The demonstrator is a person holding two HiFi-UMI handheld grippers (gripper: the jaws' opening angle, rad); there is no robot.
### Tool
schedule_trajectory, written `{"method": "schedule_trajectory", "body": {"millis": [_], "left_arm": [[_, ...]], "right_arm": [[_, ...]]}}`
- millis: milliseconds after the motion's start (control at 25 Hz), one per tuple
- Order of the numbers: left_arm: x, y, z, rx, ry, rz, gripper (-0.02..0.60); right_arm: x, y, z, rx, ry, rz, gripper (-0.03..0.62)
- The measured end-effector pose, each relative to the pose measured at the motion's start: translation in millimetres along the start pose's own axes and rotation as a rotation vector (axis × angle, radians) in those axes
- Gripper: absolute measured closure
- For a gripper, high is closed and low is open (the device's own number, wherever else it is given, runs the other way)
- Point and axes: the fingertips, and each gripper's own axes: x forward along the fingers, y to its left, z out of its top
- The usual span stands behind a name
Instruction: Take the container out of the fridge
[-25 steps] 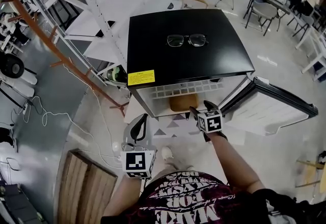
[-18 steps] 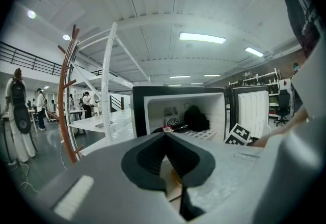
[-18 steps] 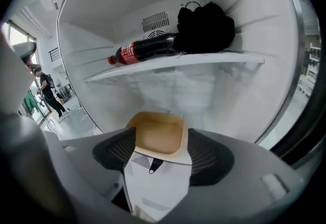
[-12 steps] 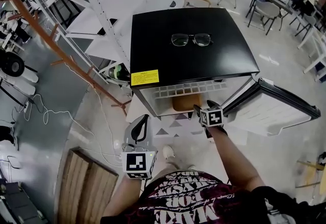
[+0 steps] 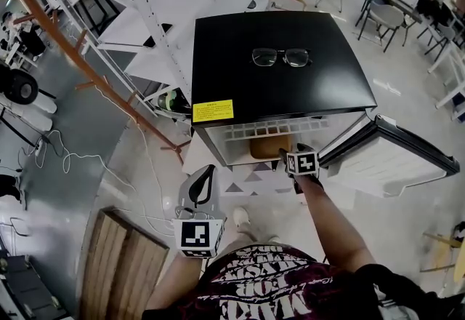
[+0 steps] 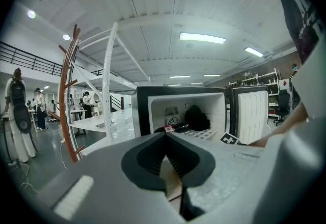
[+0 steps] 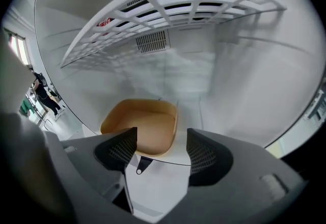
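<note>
A tan open container sits on the glass lower shelf of a small black fridge; in the head view the container shows under the white wire shelf. My right gripper points down into the fridge, open. Its jaws have just been closing a little, and the container's near rim lies just ahead of the tips, untouched. In the head view the right gripper is at the fridge mouth. My left gripper hangs low in front of the fridge, shut and empty; in its own view the left gripper faces the open fridge.
Glasses lie on the fridge top. The open door swings out to the right. A white wire shelf spans above the container, with dark items on it. A wooden pallet and cables are on the floor at left.
The right gripper has sunk and pushed further into the fridge mouth toward the container. The left gripper has stayed where it was.
</note>
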Motion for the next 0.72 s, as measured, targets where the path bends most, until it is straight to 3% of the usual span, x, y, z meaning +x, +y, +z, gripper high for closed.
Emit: {"method": "schedule_trajectory", "body": {"millis": [720], "left_arm": [[-6,-5,-14,0.023,0.038,-0.016,0.581]], "right_arm": [[29,-19,-8,0.05,0.054,-0.014,0.311]]}}
